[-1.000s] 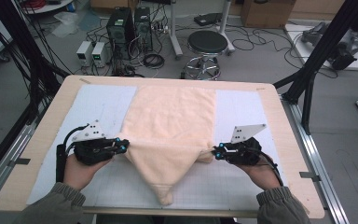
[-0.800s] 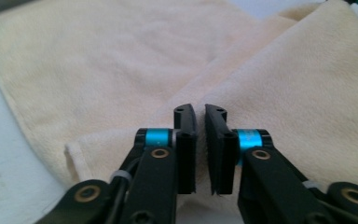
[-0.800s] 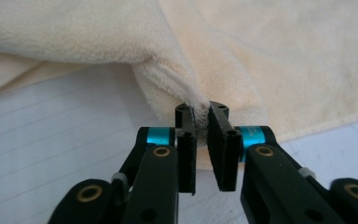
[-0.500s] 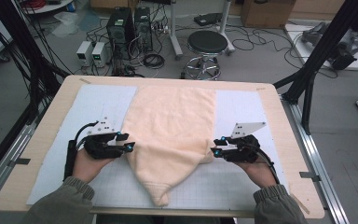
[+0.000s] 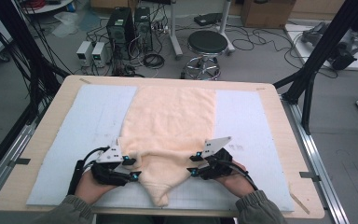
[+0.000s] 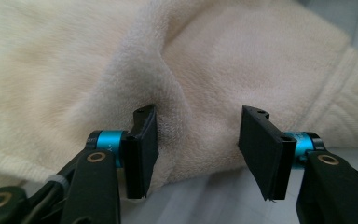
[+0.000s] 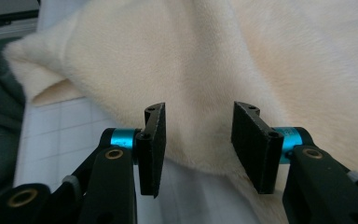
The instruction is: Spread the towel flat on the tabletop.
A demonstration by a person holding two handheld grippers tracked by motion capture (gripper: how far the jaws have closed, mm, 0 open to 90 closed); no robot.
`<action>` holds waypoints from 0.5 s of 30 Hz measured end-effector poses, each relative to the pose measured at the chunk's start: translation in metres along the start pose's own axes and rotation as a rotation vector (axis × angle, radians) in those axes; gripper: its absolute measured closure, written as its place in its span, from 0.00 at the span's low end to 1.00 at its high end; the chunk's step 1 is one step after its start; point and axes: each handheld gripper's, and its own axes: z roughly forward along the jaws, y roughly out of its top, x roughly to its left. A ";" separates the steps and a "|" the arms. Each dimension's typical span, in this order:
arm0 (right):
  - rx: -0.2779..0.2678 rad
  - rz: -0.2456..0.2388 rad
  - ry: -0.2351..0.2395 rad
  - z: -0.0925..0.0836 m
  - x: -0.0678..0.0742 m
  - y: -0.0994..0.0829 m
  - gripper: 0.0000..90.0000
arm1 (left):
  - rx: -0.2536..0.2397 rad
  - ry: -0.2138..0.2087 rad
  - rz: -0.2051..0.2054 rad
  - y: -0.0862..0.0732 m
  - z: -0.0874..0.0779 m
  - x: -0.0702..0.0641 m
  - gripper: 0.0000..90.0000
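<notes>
A cream towel [image 5: 172, 116] lies lengthwise on the pale blue mat [image 5: 98, 112], its near end drawn in to a point [image 5: 161, 198]. My left gripper [image 5: 131, 168] rests at the towel's near left edge. In the left gripper view the left gripper [image 6: 200, 149] is open after its jaws have just been opening, and a raised fold of towel [image 6: 177, 93] stands between them. My right gripper [image 5: 193, 165] is at the near right edge. The right gripper [image 7: 203, 147] is also open, its jaws just opened, with the towel's edge [image 7: 200, 116] loose between the pads.
The mat covers a wooden table [image 5: 279, 121] with black frame posts [image 5: 317, 60] at its right and left. Behind the table stand a round stool [image 5: 207, 44] and computer towers [image 5: 126, 23] amid cables. Bare mat lies on both sides of the towel.
Both grippers came down and inward toward each other, and their jaws went from shut on the towel's edges to open. The towel's near part dropped onto the mat and narrowed.
</notes>
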 end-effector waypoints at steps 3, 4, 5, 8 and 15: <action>0.043 0.001 -0.001 0.020 0.000 0.000 0.69 | 0.011 0.041 0.041 0.005 0.011 -0.003 0.54; 0.053 -0.016 -0.014 0.025 0.001 0.000 0.74 | 0.018 0.068 0.054 0.007 0.012 -0.004 0.62; 0.050 -0.021 -0.022 0.027 0.002 0.001 0.81 | 0.018 0.092 0.061 0.007 0.013 -0.005 0.72; 0.064 -0.006 -0.002 0.028 -0.001 0.004 0.93 | 0.024 0.088 0.034 0.009 0.011 0.000 0.94; -0.022 -0.023 -0.002 -0.017 0.007 0.031 0.96 | -0.118 0.135 -0.007 0.036 -0.034 0.016 0.96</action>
